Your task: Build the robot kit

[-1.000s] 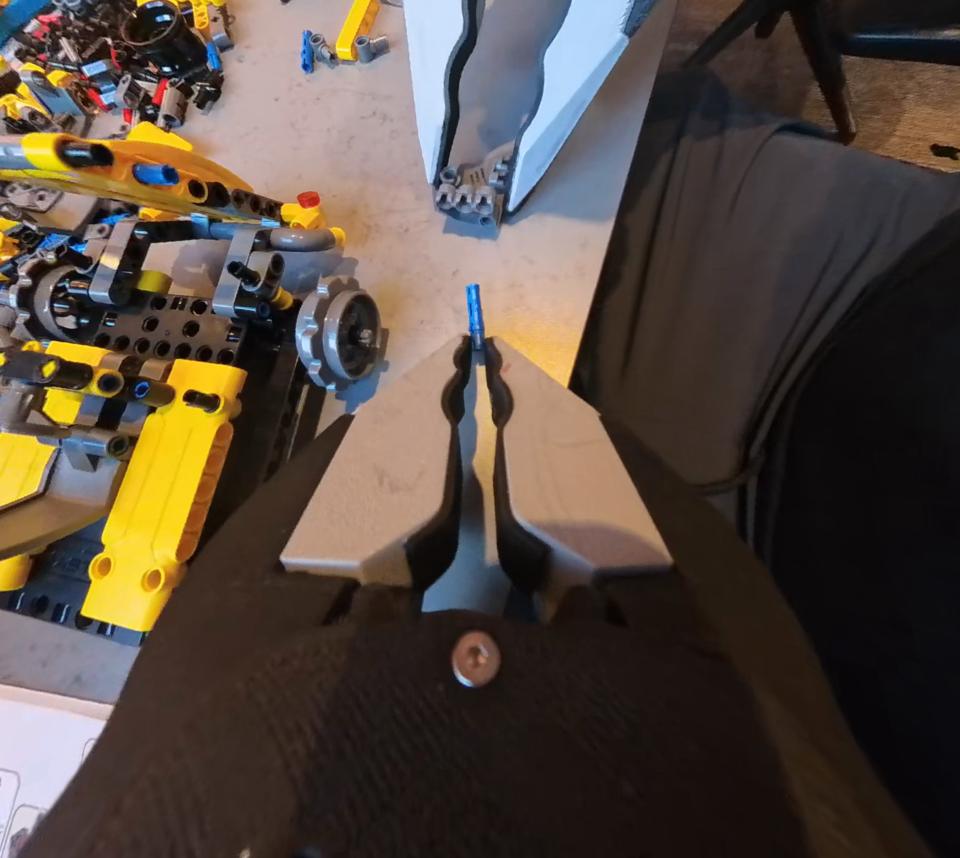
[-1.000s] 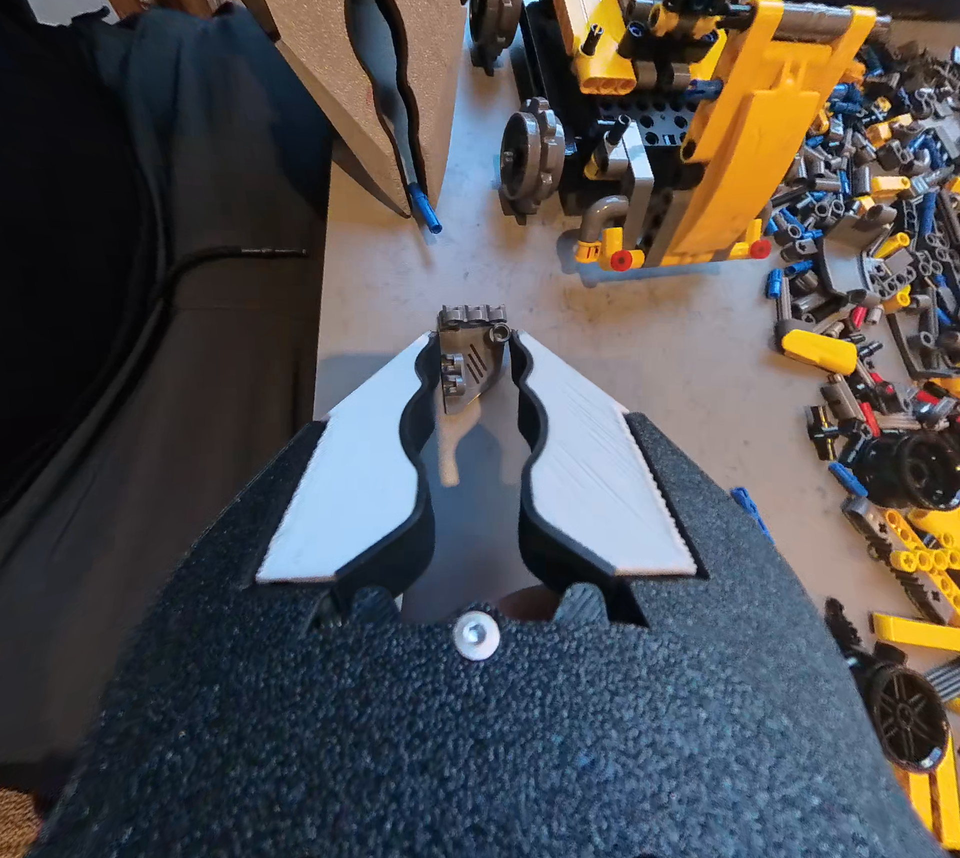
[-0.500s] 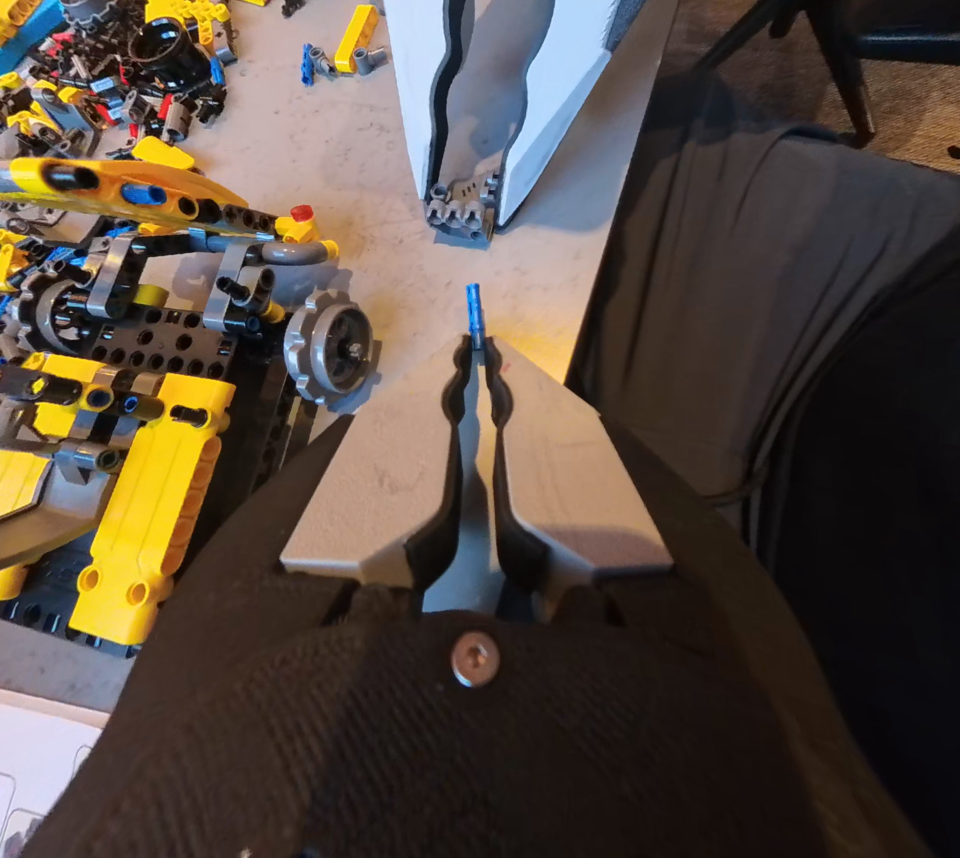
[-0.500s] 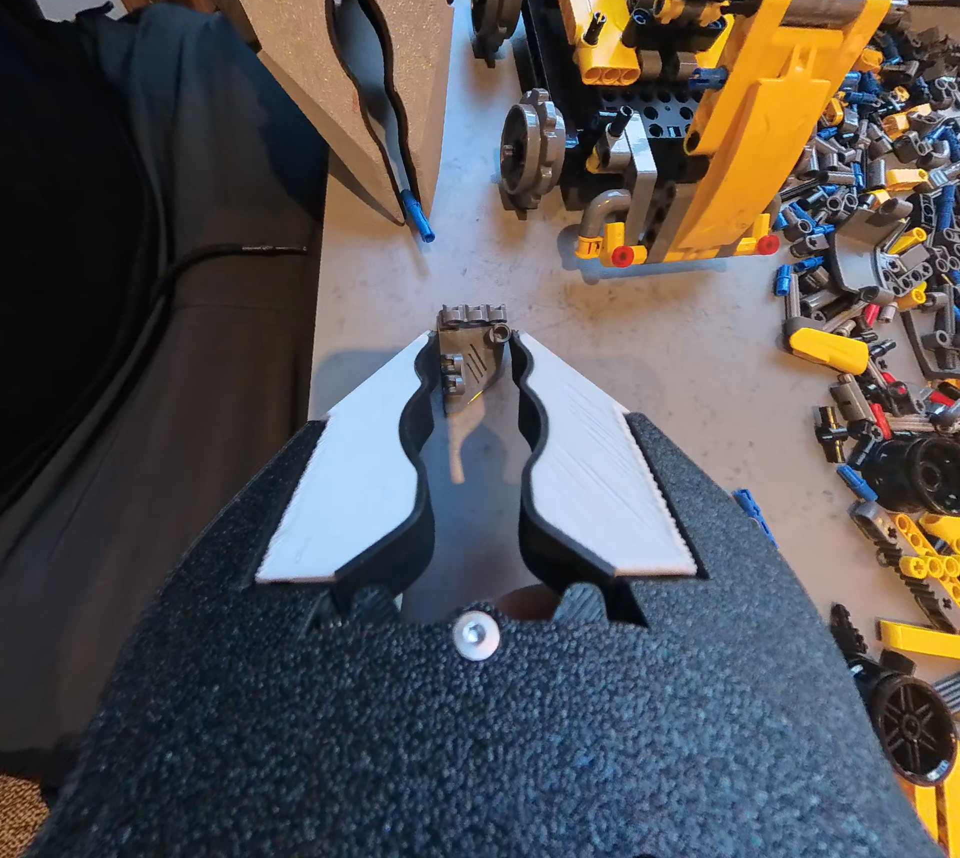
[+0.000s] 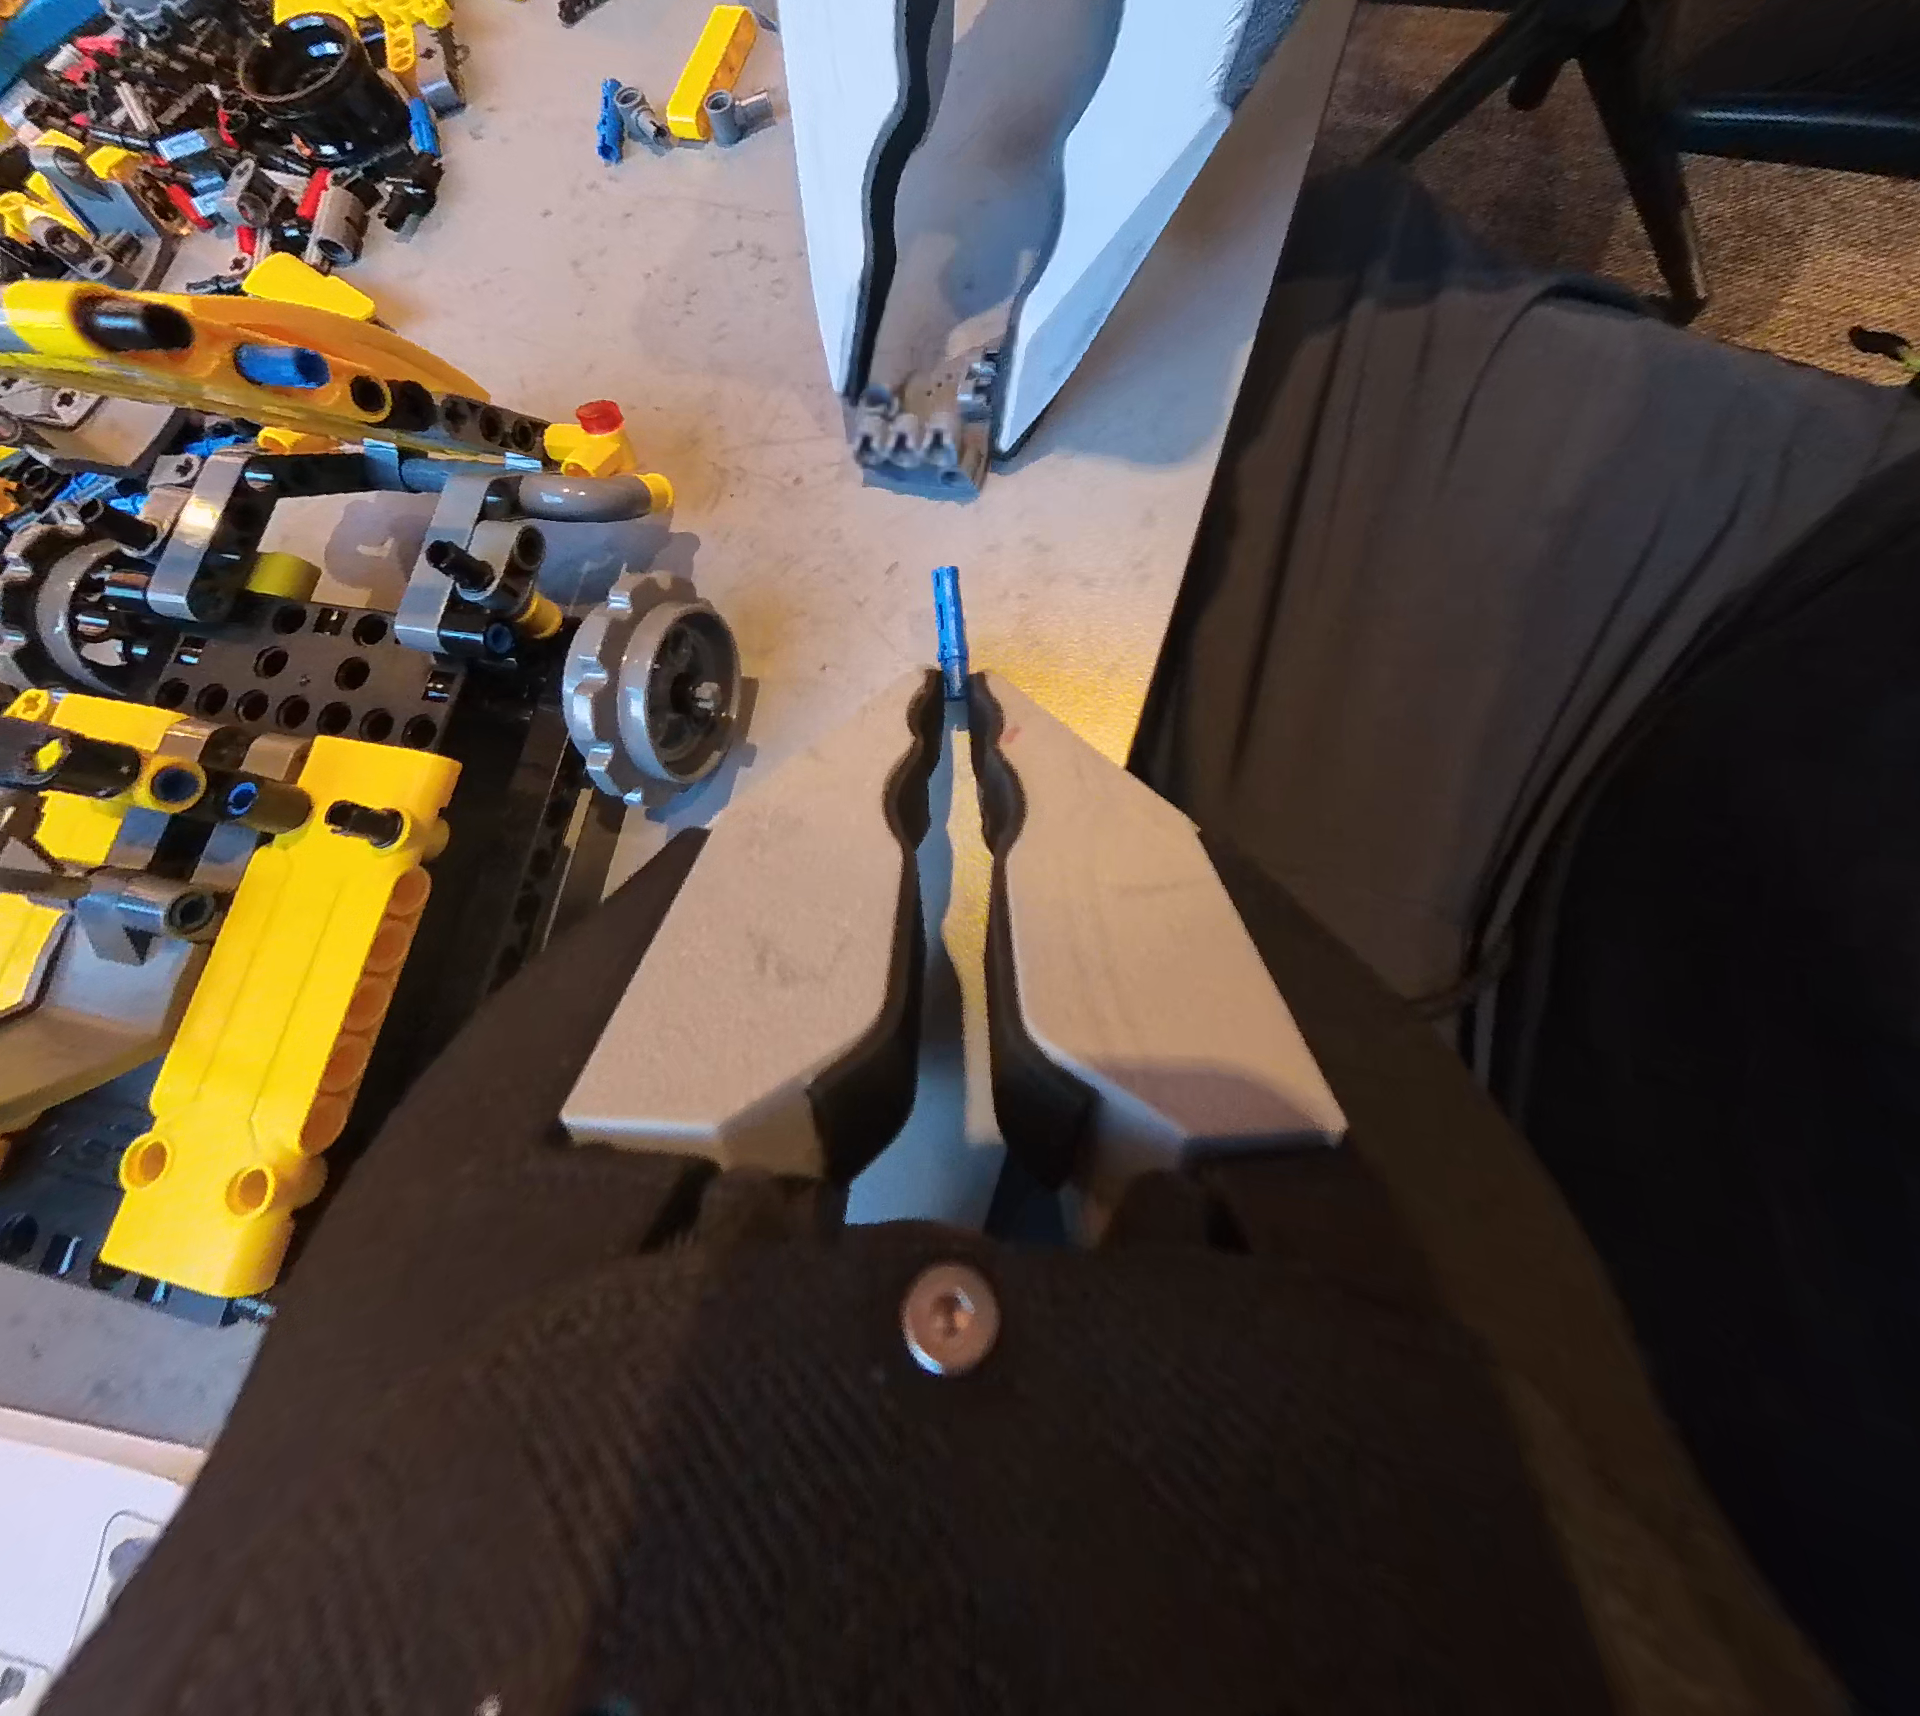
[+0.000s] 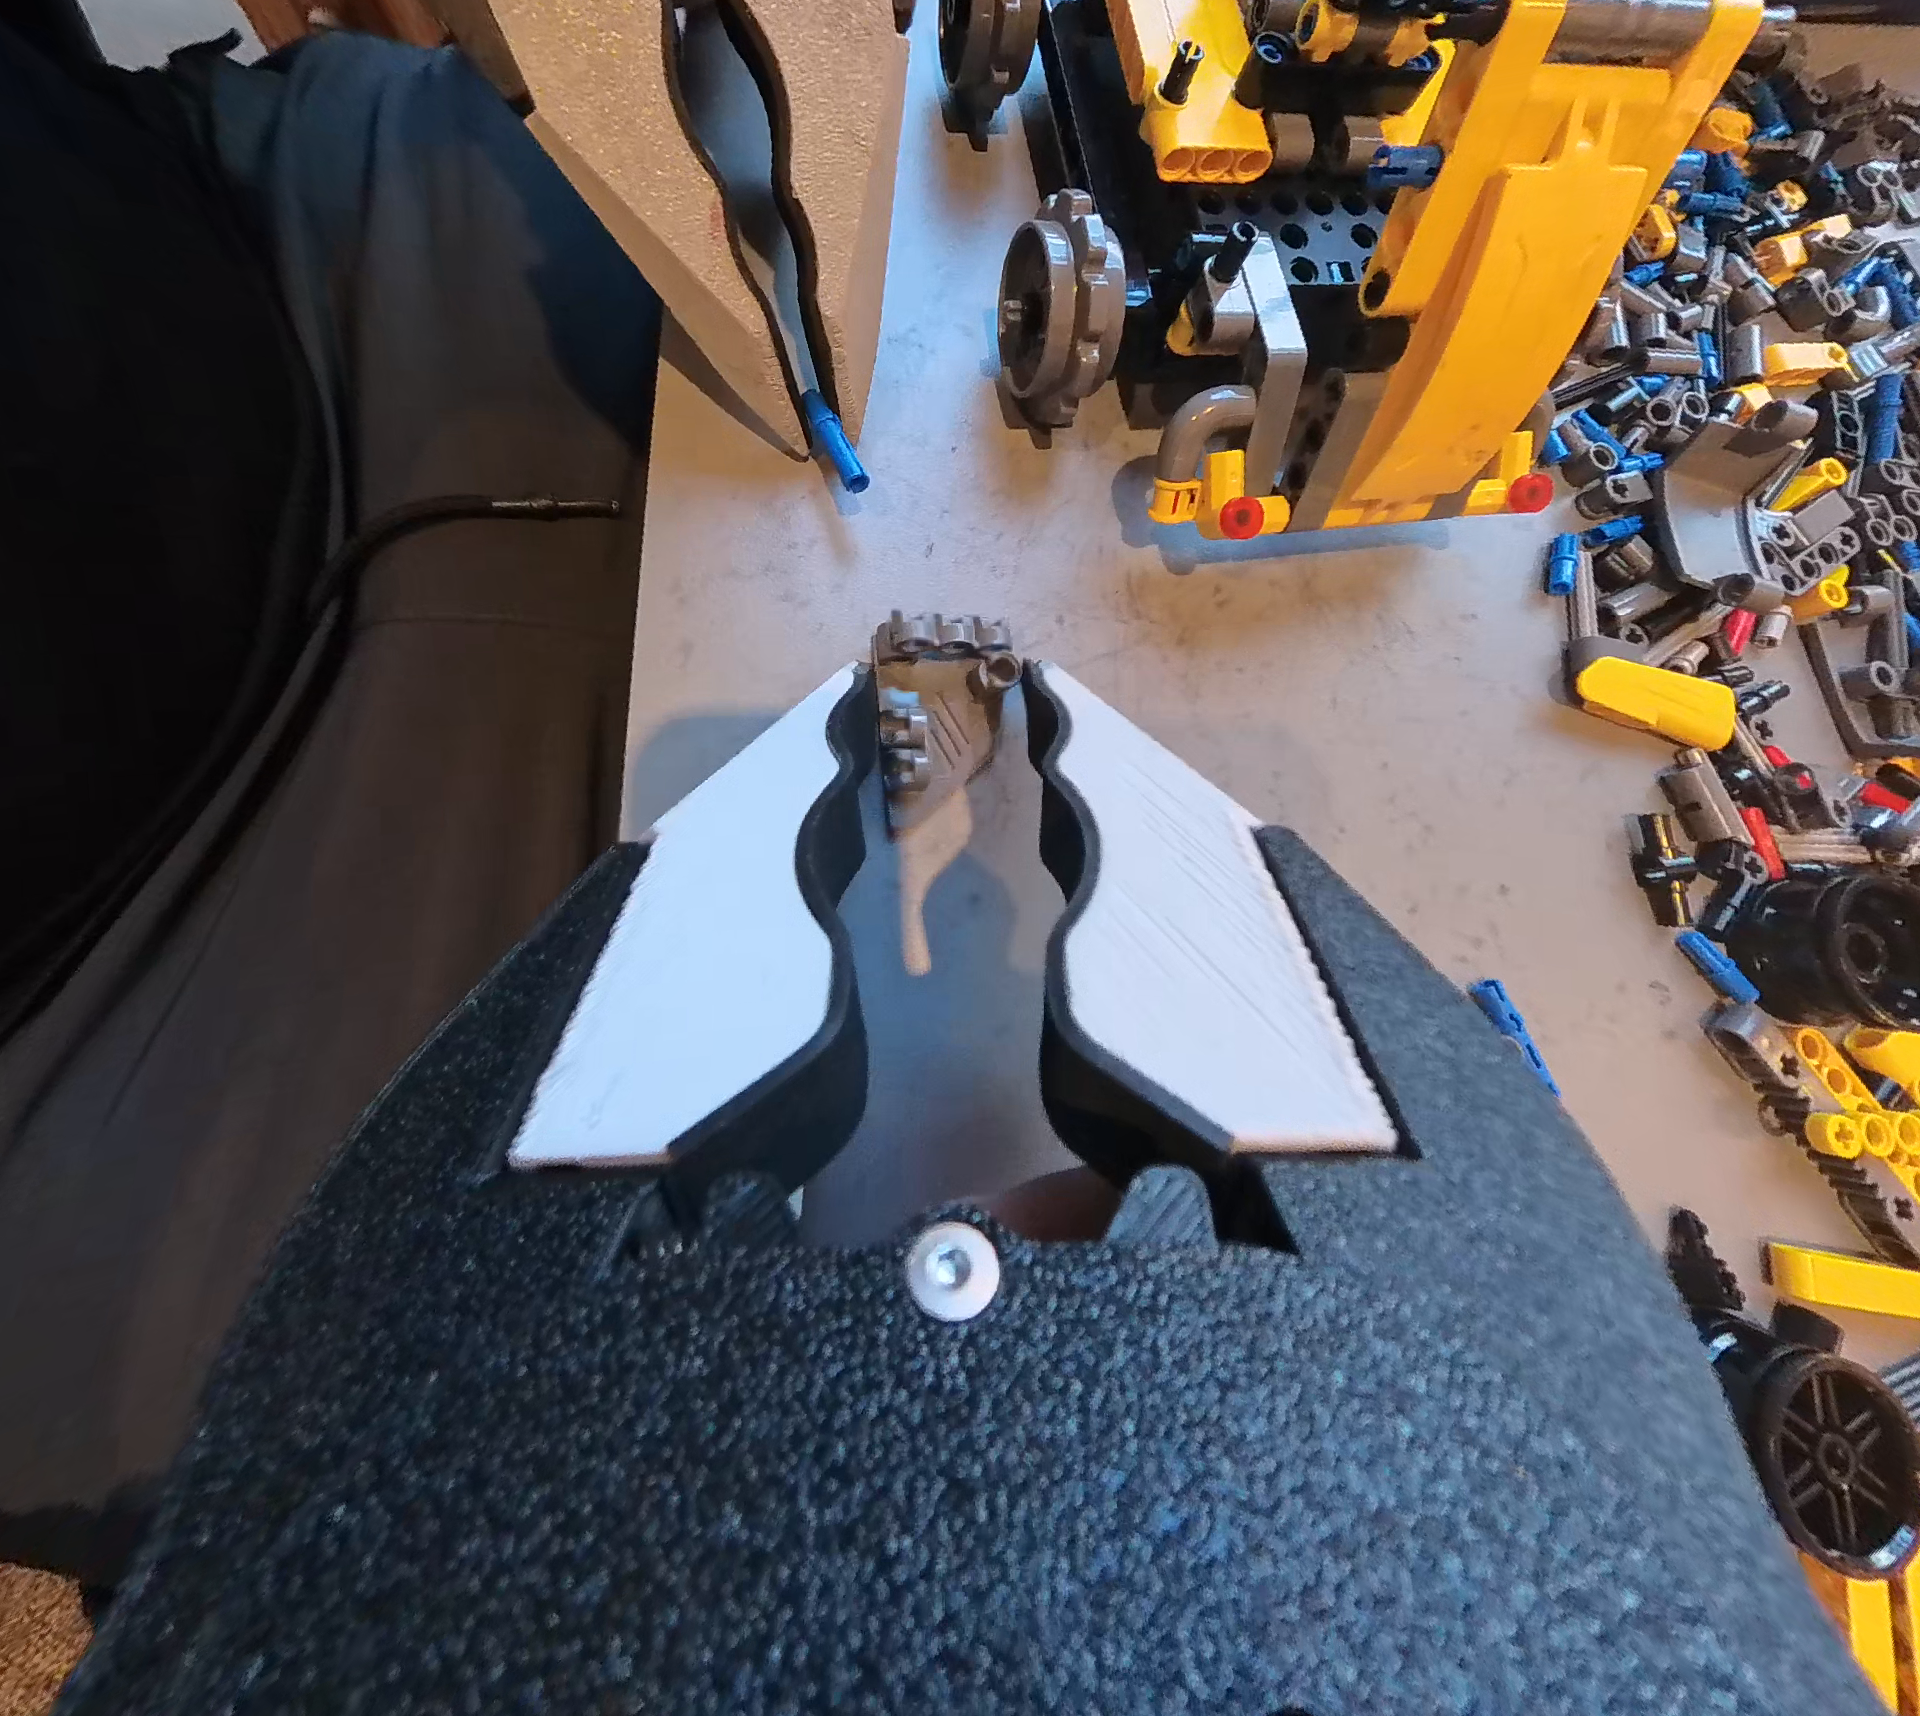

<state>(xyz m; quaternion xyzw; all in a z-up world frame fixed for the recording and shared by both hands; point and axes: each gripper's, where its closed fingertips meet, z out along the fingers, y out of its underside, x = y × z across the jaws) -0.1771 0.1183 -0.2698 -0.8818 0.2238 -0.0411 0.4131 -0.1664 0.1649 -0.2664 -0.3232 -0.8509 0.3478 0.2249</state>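
Currently the left gripper (image 5: 951,690) is pinching a small blue pin (image 5: 948,622) at the very tips of its fingers, the jaws standing almost closed with only the pin's width between them. The pin's long axis is running straight forward in line with the fingers, its free end pointing across a short bare stretch of tabletop (image 5: 623,284) at the right gripper (image 5: 925,430). The right gripper is clamping a grey angular connector piece (image 6: 940,690) between its tips, jaws standing partly open to the width of that piece; the piece's row of sockets is facing outward toward the pin. Both grippers are working near the tabletop edge that borders the person's dark clothing (image 6: 260,627), tips facing each other and apart, neither touching. A yellow and black model vehicle (image 5: 260,783) is standing just beside the left gripper, toward the middle of the tabletop, with a heap of loose parts (image 6: 1766,523) beyond it

Hidden matters: the pin's gripped end is lying buried between the fingers, and how deep the connector is sitting in the right jaws is hard to make out, its lower part being in shadow. Which socket is lining up with the pin cannot be told
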